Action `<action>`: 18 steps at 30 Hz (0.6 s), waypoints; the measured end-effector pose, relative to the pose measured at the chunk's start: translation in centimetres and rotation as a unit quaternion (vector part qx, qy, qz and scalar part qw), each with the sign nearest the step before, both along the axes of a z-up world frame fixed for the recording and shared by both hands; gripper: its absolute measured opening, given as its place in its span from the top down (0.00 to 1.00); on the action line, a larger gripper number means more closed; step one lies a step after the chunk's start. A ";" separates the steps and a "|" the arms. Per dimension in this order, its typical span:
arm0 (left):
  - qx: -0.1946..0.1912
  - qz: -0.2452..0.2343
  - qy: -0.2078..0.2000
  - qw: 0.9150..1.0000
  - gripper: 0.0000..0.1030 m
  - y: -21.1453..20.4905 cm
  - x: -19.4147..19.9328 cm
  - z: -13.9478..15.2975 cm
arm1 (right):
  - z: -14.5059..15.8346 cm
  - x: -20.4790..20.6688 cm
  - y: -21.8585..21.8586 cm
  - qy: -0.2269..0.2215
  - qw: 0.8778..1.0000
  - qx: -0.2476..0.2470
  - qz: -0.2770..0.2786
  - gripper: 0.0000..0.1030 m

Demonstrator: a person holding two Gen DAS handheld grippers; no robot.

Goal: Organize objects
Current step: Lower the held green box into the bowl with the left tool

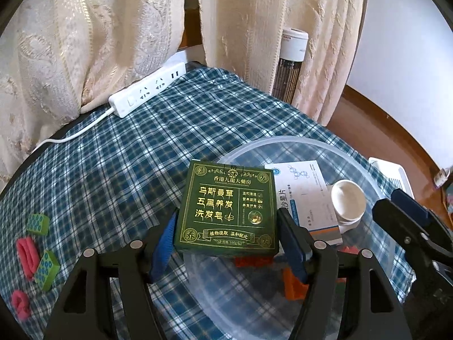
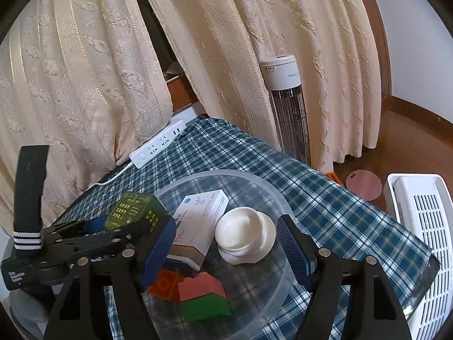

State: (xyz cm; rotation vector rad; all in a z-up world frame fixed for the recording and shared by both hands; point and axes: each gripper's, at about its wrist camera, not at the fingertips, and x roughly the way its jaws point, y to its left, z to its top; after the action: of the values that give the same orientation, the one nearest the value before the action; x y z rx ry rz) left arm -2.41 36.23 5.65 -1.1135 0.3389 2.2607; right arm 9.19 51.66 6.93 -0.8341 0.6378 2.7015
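A dark green box with gold lettering (image 1: 229, 206) sits between the blue pads of my left gripper (image 1: 226, 221), which is shut on its two sides. The box hangs tilted over the left rim of a clear plastic basin (image 1: 283, 141); the right wrist view shows the same box (image 2: 136, 209). In the basin (image 2: 215, 171) lie a white and blue carton (image 2: 198, 218), a white jar (image 2: 243, 232) and orange (image 2: 164, 283), red (image 2: 201, 286) and green (image 2: 206, 308) bricks. My right gripper (image 2: 226, 226) hovers open over the basin, its pads clear of the jar.
Two green tiles (image 1: 38, 223) and pink fuzzy pieces (image 1: 27, 255) lie on the checked cloth at the left. A white power strip (image 1: 147, 90) sits at the far edge under the curtains. A tower heater (image 2: 286, 107) and a white slotted crate (image 2: 419, 240) stand off the table's right side.
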 end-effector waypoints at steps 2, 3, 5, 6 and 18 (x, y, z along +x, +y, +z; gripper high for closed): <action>0.006 0.001 0.001 1.000 0.32 -0.3 0.2 0.3 | 0.0 0.0 -0.1 0.000 1.000 0.000 0.001 0.25; 0.008 0.000 0.002 1.000 0.32 -0.5 0.3 0.4 | 0.0 0.0 -0.2 -0.001 1.000 0.000 0.002 0.25; 0.010 -0.002 0.003 1.000 0.32 -0.5 0.4 0.6 | 0.0 0.0 -0.3 -0.001 1.000 0.000 0.003 0.25; 0.010 -0.004 0.003 1.000 0.32 -0.5 0.5 0.6 | 0.1 0.0 -0.4 0.000 1.000 0.000 0.003 0.25; 0.018 -0.025 -0.016 0.999 0.32 1.0 0.9 -0.5 | 0.2 0.4 -0.1 0.001 1.000 -0.001 -0.009 0.25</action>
State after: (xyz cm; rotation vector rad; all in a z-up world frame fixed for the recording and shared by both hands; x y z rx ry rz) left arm -1.51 37.21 5.17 -1.1079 0.3079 2.1947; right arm 9.61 51.56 7.12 -0.8219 0.6445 2.6873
